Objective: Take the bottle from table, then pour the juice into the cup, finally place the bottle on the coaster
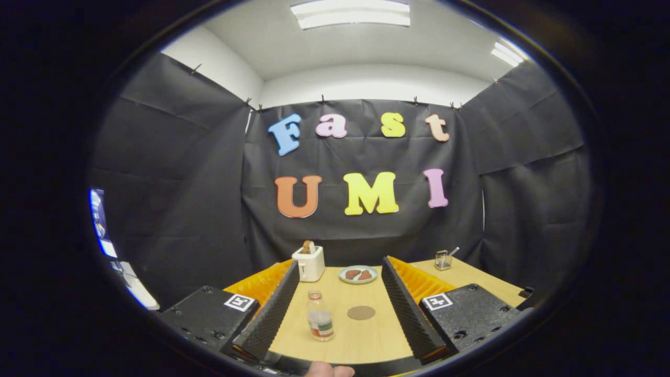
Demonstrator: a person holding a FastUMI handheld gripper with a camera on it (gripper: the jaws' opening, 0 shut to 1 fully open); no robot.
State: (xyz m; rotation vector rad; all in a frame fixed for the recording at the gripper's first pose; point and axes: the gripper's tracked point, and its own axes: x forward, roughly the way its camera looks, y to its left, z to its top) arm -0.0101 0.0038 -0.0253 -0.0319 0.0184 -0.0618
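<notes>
table (366, 335): we see pale, matt wood grain
bottle (320, 317): we see clear glossy plastic
coaster (361, 312): matt, cork-like
toaster (310, 263): smooth, slightly glossy
fingers (272, 314): ribbed, matt pads

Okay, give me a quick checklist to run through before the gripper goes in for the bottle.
1. Gripper open, fingers spread wide: ok.
2. Bottle upright on the table, between the fingers: ok.
3. Path to the bottle free of other things: ok.
4. Coaster bare, just beside the bottle: ok.
5. Cup upright at the table's far corner, beyond the fingers, something sticking out of it: ok.
6. Bottle cap off for pouring: cannot tell.
</notes>
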